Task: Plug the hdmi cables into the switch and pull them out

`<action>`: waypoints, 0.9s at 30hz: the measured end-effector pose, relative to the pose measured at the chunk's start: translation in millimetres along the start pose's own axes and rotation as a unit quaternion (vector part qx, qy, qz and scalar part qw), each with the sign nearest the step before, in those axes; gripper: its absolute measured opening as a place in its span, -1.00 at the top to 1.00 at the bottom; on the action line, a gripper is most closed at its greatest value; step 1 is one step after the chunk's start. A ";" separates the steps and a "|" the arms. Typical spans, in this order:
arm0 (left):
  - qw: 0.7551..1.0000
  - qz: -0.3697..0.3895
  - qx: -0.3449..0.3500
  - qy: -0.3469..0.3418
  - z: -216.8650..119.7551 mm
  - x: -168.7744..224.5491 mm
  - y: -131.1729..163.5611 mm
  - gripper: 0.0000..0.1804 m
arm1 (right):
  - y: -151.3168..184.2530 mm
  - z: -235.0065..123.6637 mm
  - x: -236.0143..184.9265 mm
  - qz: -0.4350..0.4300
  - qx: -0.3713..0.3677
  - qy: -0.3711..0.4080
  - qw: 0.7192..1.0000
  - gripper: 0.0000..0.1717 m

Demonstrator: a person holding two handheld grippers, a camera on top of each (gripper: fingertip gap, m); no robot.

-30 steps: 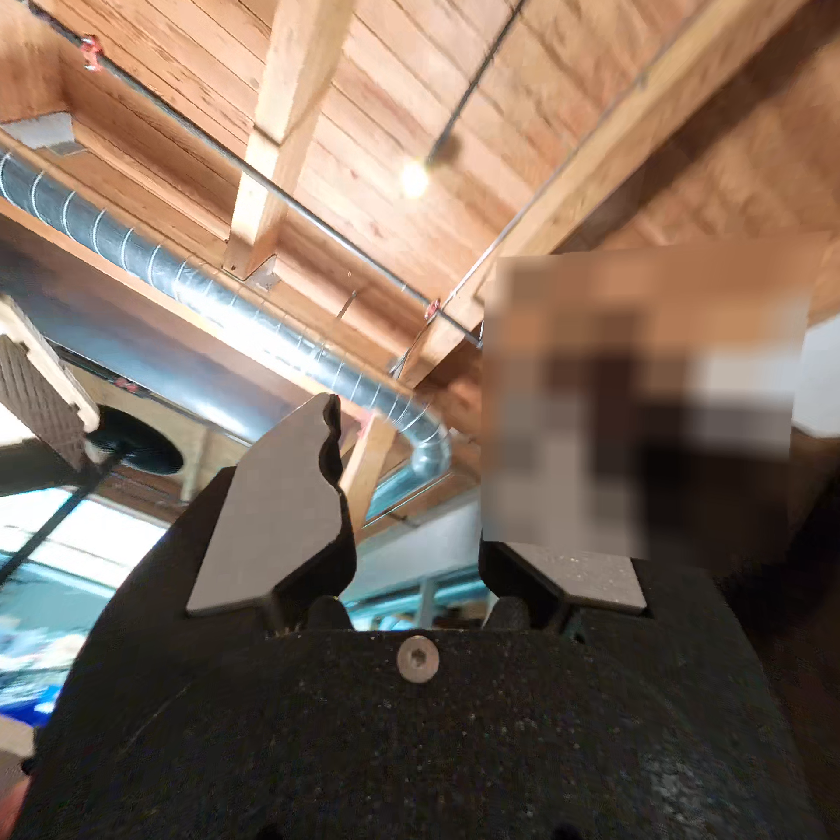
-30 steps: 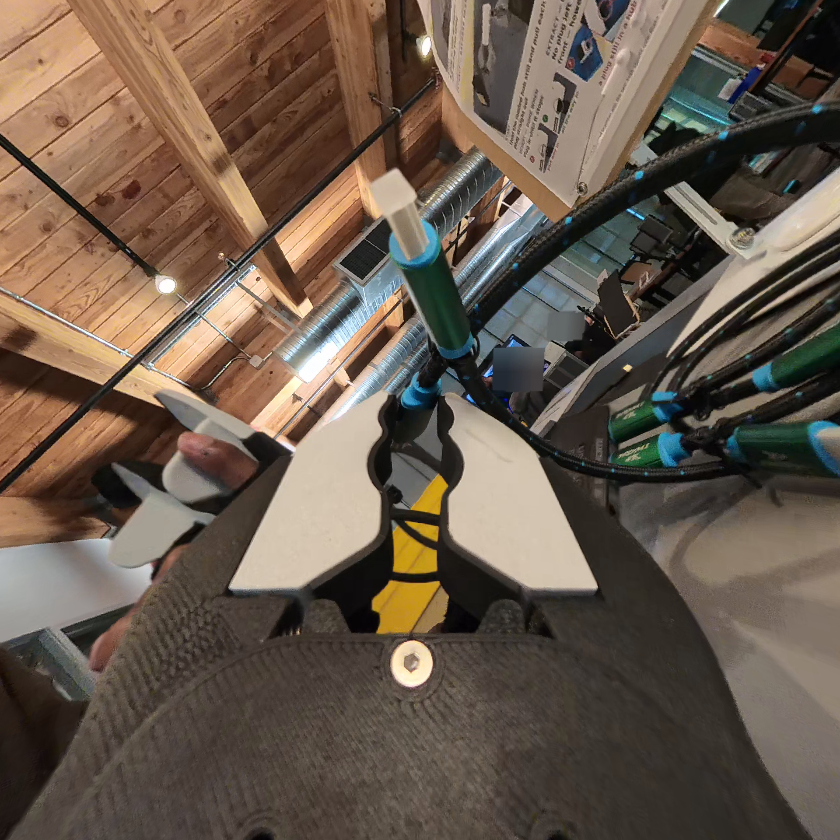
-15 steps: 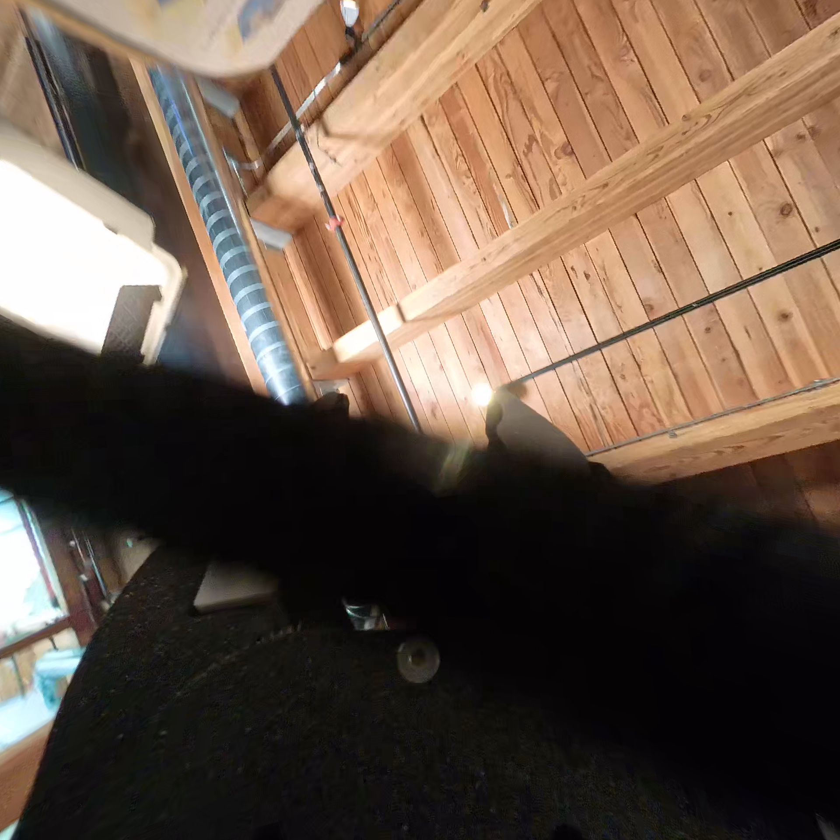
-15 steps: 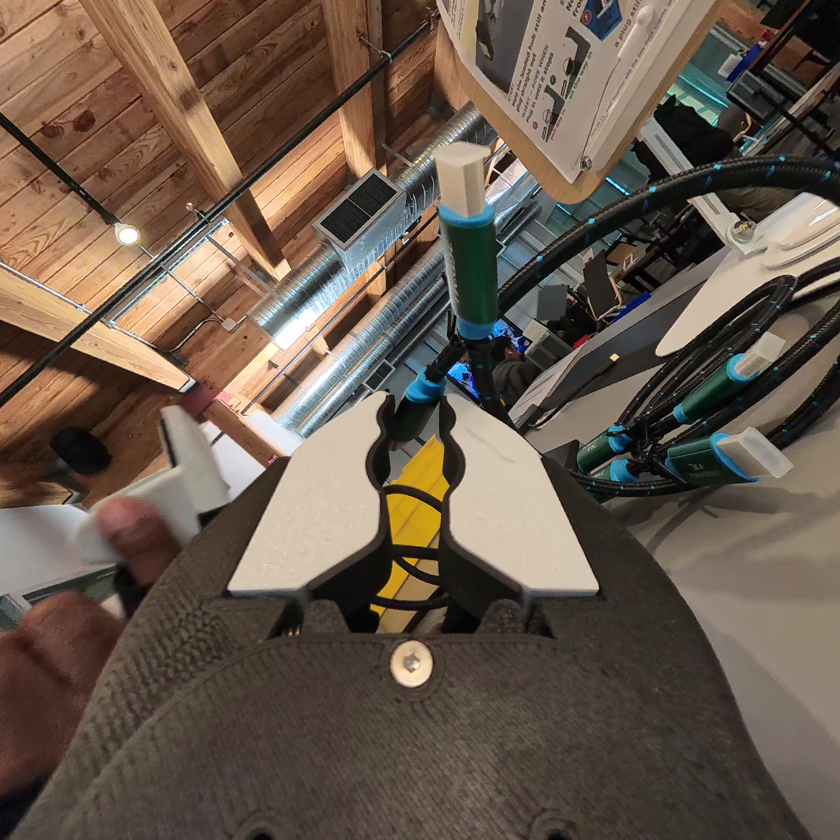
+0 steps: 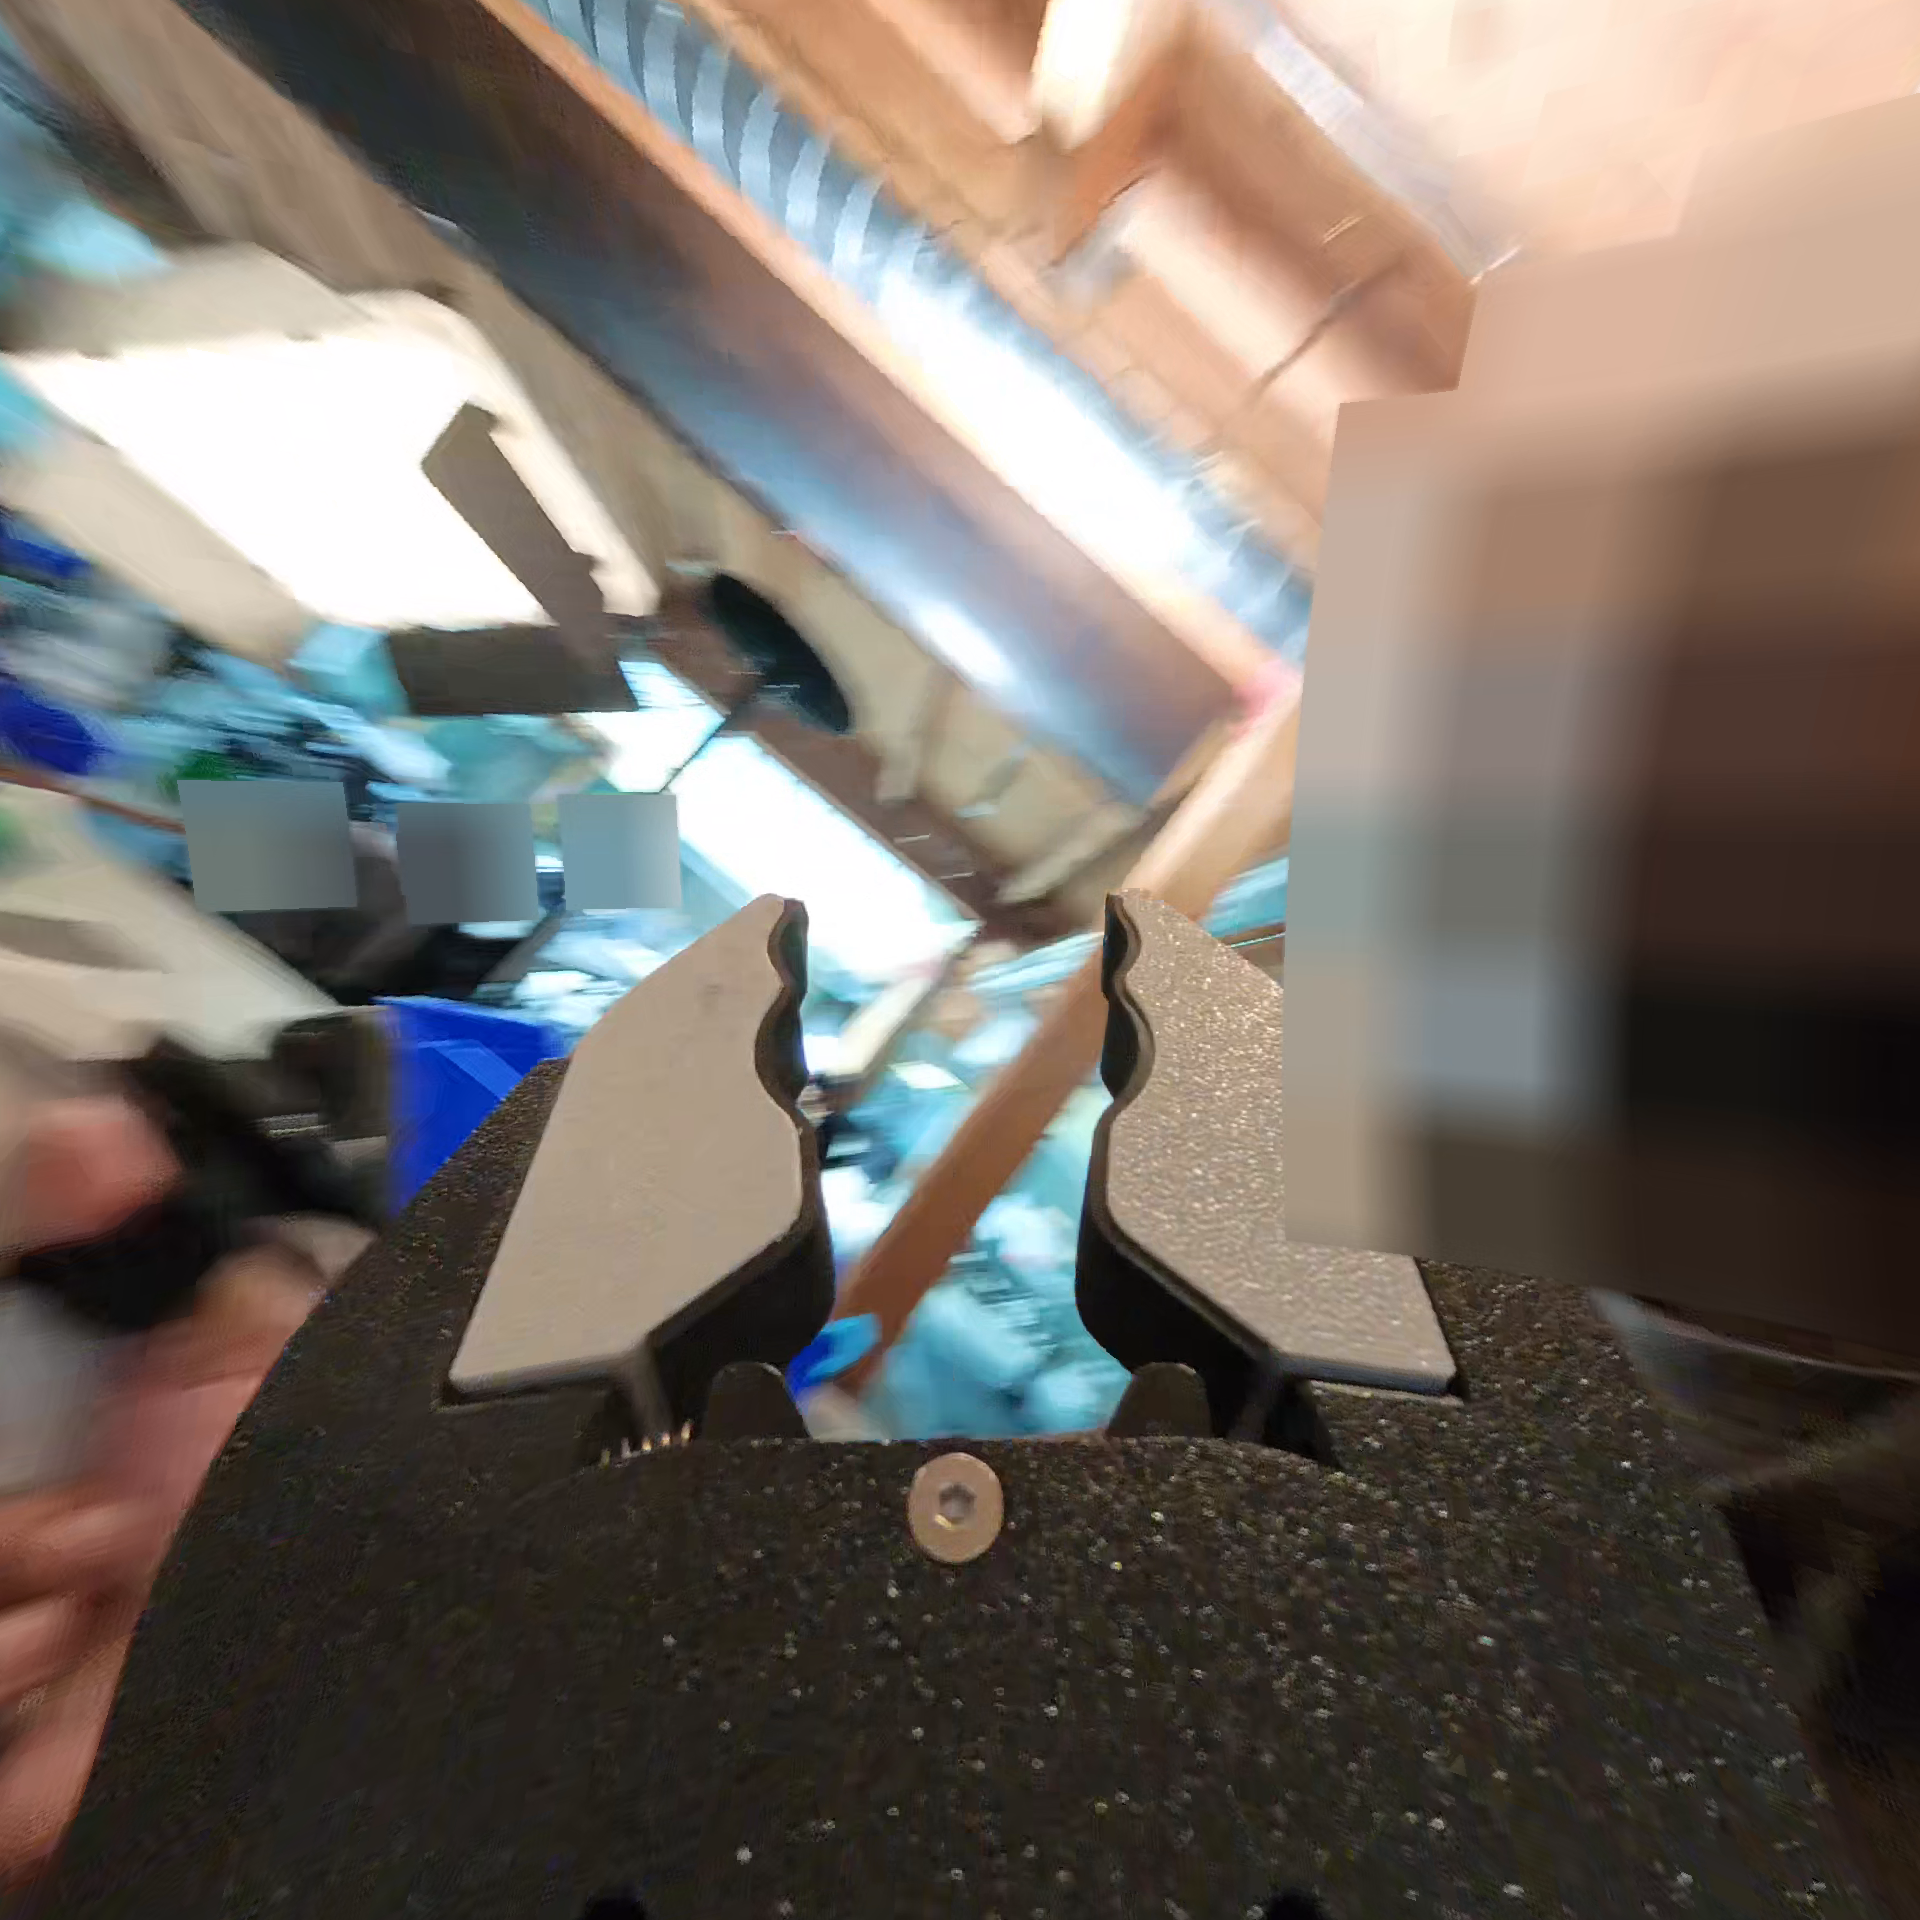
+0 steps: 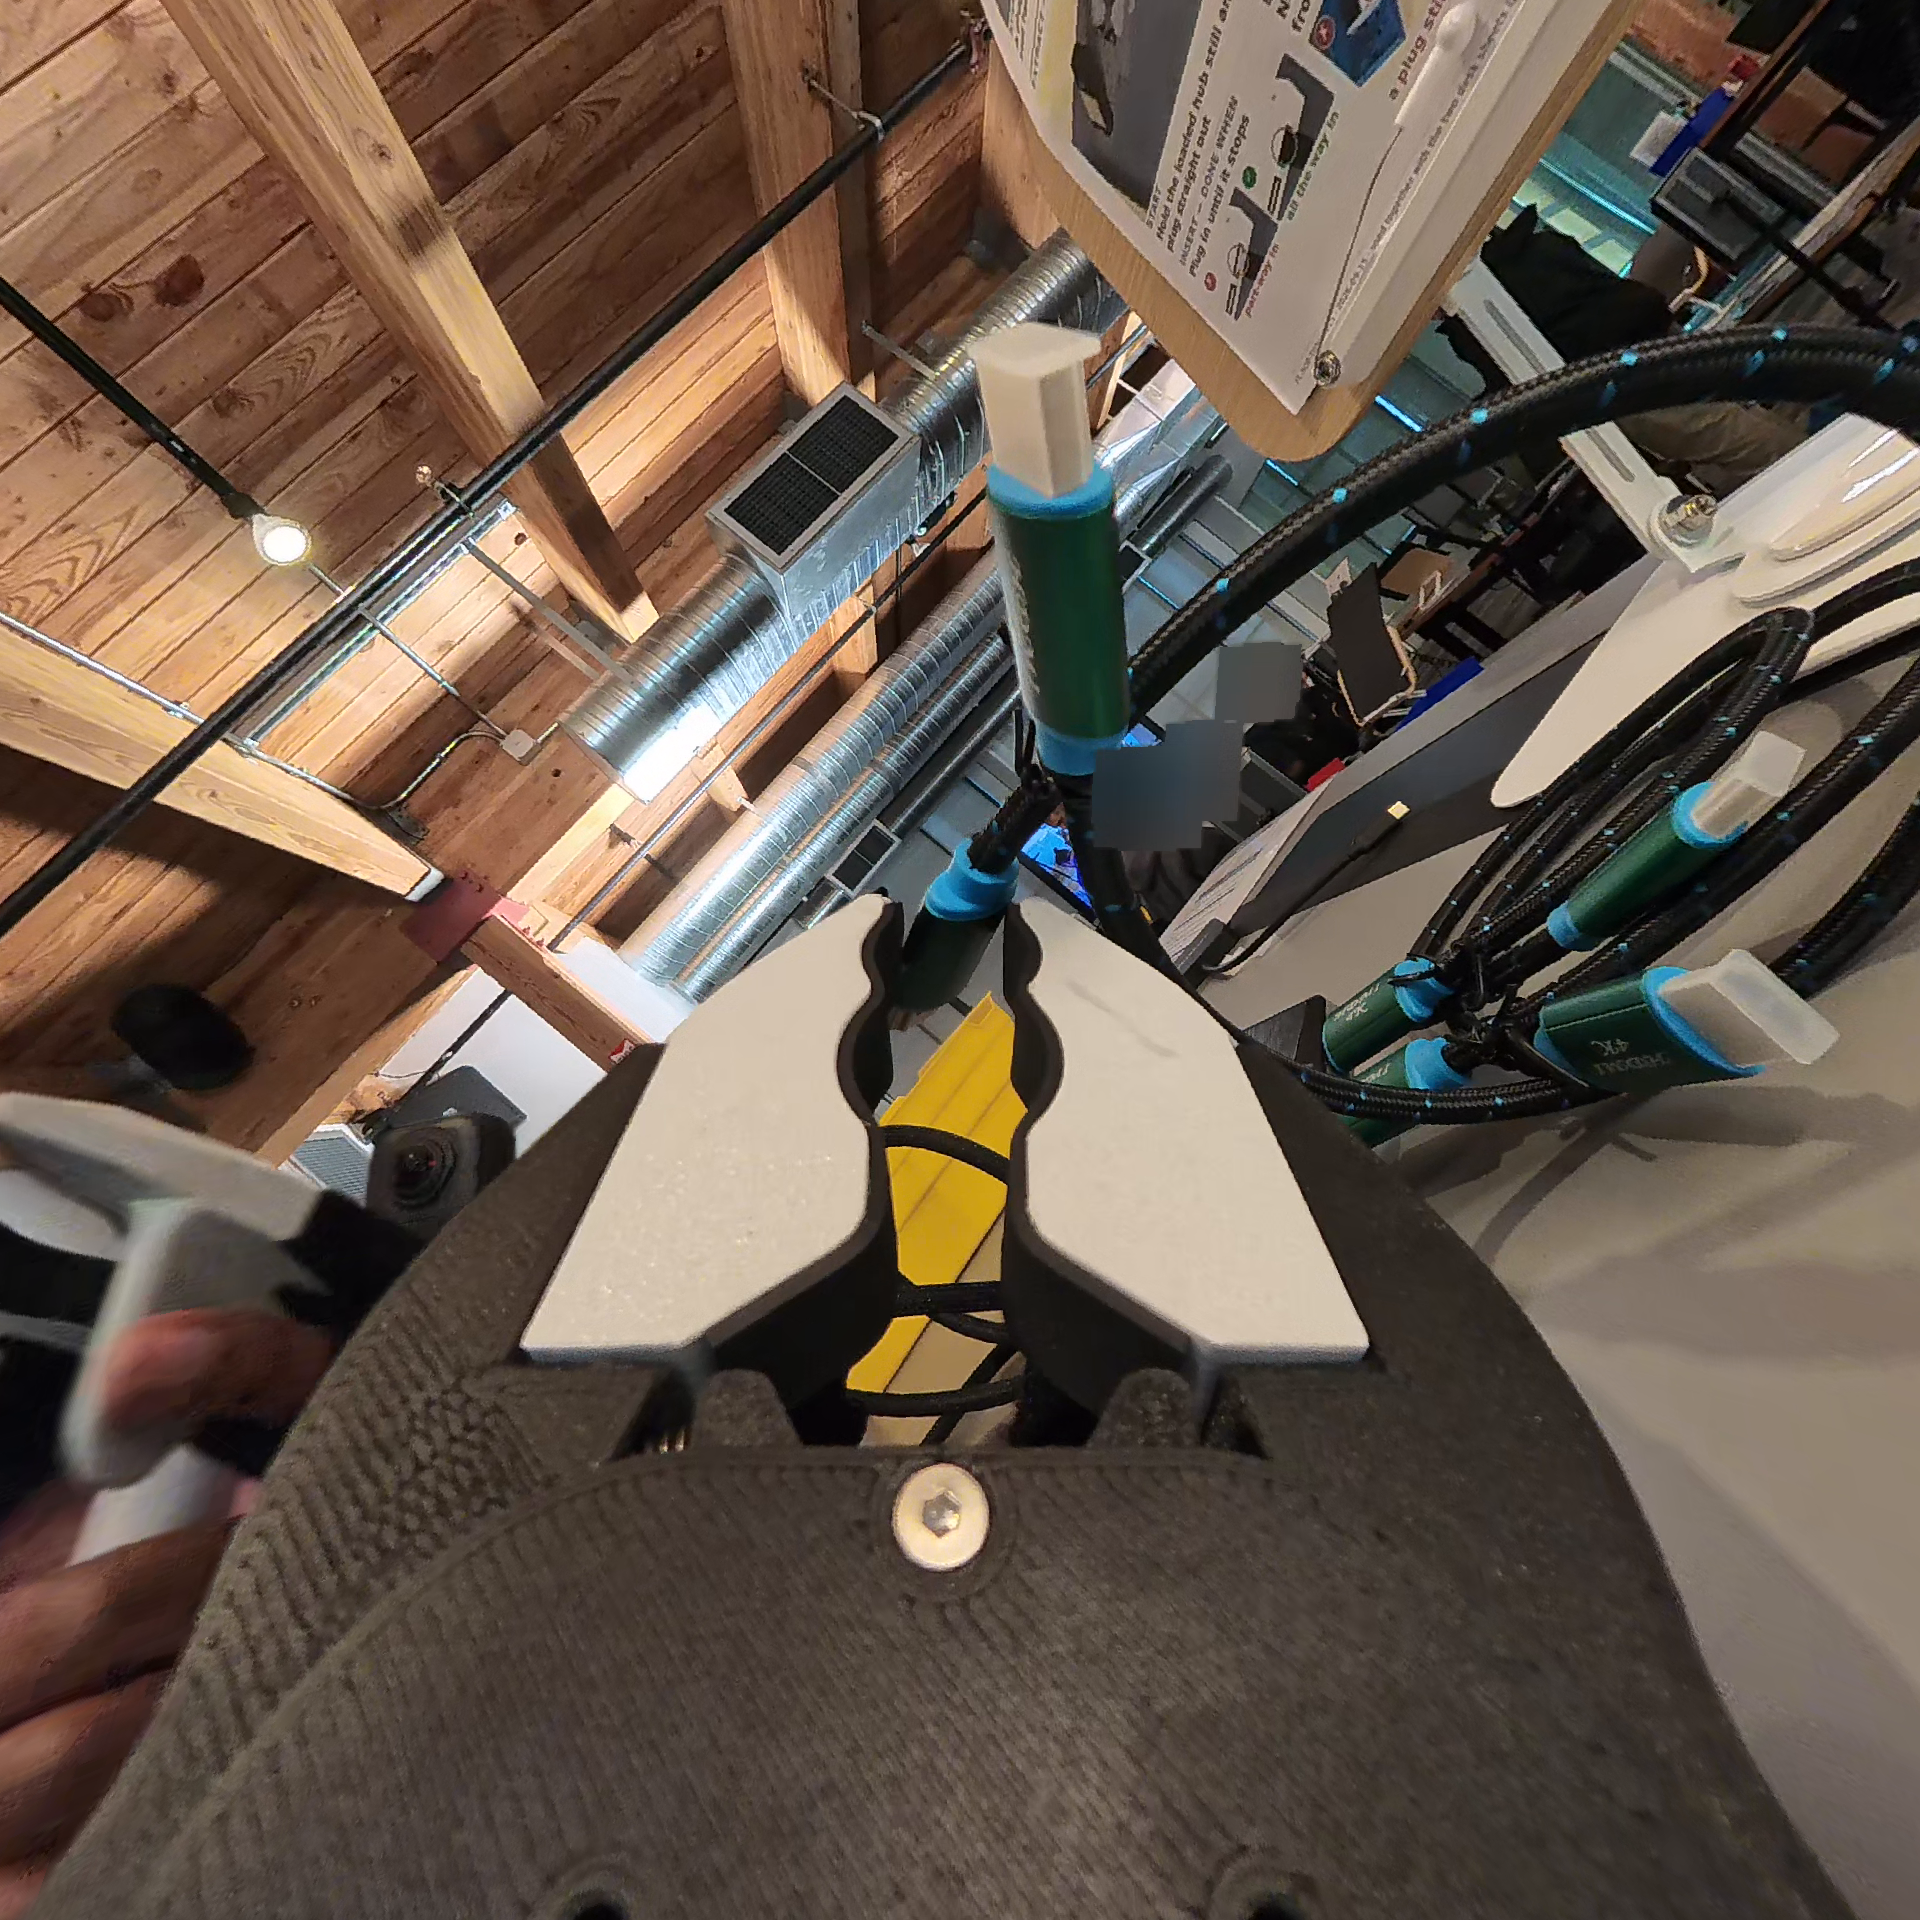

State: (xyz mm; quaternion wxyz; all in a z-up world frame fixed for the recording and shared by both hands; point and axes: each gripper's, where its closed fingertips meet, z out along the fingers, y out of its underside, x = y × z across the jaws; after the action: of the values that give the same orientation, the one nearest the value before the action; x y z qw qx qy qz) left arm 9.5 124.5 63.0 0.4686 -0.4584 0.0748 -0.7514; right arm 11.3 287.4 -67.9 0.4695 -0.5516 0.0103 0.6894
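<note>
While timber beams and silver ducts run overhead, the right gripper clamps a green cable plug; the left gripper gapes, grasping nothing.

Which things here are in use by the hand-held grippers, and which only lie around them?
In use:
- right hand-held gripper, closed on a green cable plug
- that cable's other plug, white-capped, sticking up
- left hand-held gripper, open, holding nothing

Lying about:
- bundle of green-plugged cables on the grey table
- instruction board
- yellow piece
</note>
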 end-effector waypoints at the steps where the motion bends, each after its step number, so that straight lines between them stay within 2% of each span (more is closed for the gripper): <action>1: 0.997 0.043 -0.008 -0.061 -6.1 -17.7 -0.6 0.39 | -0.1 -0.1 0.0 0.000 0.000 0.000 1.000 0.79; 3: 0.985 0.076 0.001 -0.156 -21.4 -55.3 3.0 0.39 | -0.5 -0.2 0.1 0.001 0.001 0.000 1.000 0.79; 6: 0.966 0.084 0.029 -0.243 -51.7 -105.3 4.6 0.39 | -1.0 -0.7 0.3 0.002 0.003 0.001 1.000 0.79; 7: 0.959 0.101 0.028 -0.265 -62.8 -117.1 1.4 0.46 | -1.2 -1.0 0.3 0.002 0.003 0.001 1.000 0.79; 9: 0.930 0.155 0.015 -0.332 -88.7 -137.9 -12.5 0.45 | -1.5 -1.3 0.5 0.004 0.004 0.001 1.000 0.79; 12: 0.885 0.212 0.001 -0.415 -132.6 -155.9 -48.6 0.32 | -2.7 -1.9 2.0 0.009 0.008 0.004 1.000 0.79; 15: 0.896 0.199 -0.021 -0.396 -140.0 -136.0 -69.8 0.40 | -4.8 -3.1 3.2 0.014 0.013 0.005 1.000 0.79; 16: 0.890 0.199 -0.041 -0.407 -140.8 -131.9 -68.9 0.43 | -5.0 -3.3 3.4 0.015 0.014 0.005 1.000 0.79; 18: 0.882 0.187 -0.085 -0.424 -138.0 -127.7 -54.4 0.42 | -4.6 -2.9 3.5 0.013 0.013 0.006 1.000 0.79; 20: 0.885 0.137 -0.096 -0.434 -135.5 -129.6 -35.1 0.38 | -4.2 -2.4 3.6 0.012 0.011 0.007 1.000 0.79; 24: 0.899 0.024 -0.023 -0.437 -135.3 -151.3 -21.9 0.32 | -4.3 -2.6 3.6 0.013 0.012 0.007 1.000 0.79; 27: 0.915 -0.059 0.035 -0.399 -122.1 -168.4 -22.6 0.32 | -4.6 -3.0 3.7 0.014 0.012 0.007 1.000 0.79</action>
State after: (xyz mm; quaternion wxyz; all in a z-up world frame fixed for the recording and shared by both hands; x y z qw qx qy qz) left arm -74.0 228.4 -98.4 0.4302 -0.7070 -0.1713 -0.5346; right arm 16.8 290.7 -69.6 0.4663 -0.5505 0.0293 0.6919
